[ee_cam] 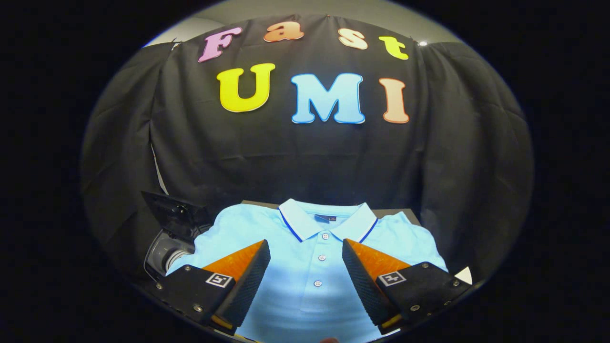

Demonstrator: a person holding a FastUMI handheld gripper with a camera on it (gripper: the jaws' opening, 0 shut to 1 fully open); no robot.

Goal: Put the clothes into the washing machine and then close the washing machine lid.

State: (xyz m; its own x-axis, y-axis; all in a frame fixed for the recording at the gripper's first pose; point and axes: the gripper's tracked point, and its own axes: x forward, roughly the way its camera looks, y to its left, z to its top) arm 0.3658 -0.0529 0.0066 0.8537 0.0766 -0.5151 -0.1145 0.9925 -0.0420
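Note:
A light blue polo shirt [314,267] lies flat on the table, its white collar with a dark stripe pointing away from me and its button placket running between my fingers. My gripper [306,250] hovers over the shirt's chest, open wide, with nothing between the fingers. To the left of the shirt stands a small washing machine [164,250], grey and round, its dark lid [174,212] raised and tilted back.
The dark table [398,213] shows just beyond the shirt's shoulders. A black cloth wall hangs close behind the table and wraps round both sides. A small white corner [464,275] peeks out beside my right finger.

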